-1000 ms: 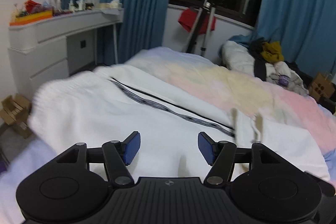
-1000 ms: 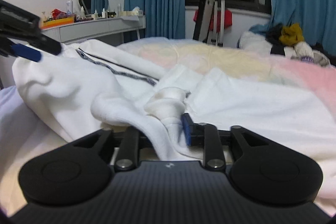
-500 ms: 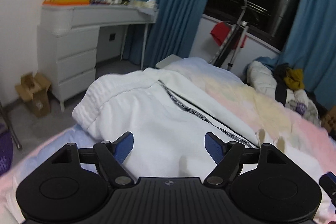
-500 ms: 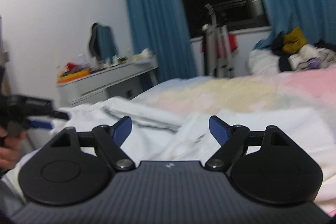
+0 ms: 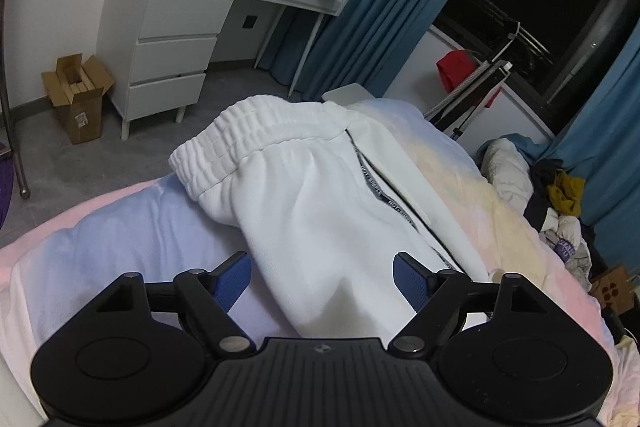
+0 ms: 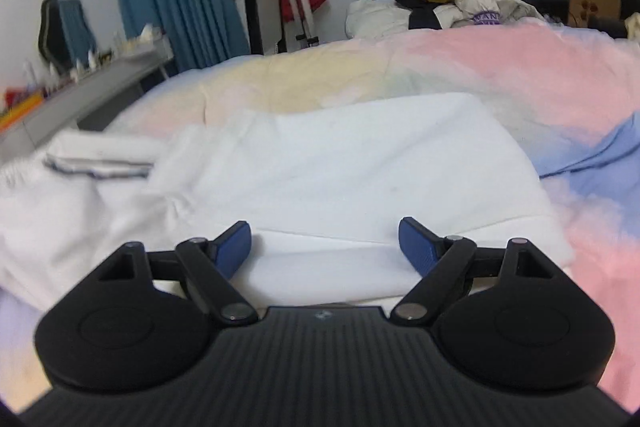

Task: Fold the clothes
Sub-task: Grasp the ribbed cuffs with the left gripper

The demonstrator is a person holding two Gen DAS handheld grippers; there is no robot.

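Trousers (image 5: 320, 195), white, spread on bed (image 5: 100, 227); L claw (image 5: 322, 277) & R claw (image 6: 325, 241) both apart, empty.

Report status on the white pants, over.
Left tool open, empty. Right tool open, empty. White pants lying partly folded on the bed cover, waistband bunched. Nothing in the way.

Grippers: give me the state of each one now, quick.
Left gripper: open, holding nothing, above the white trousers.
Right gripper: open, holding nothing, above the white trousers.
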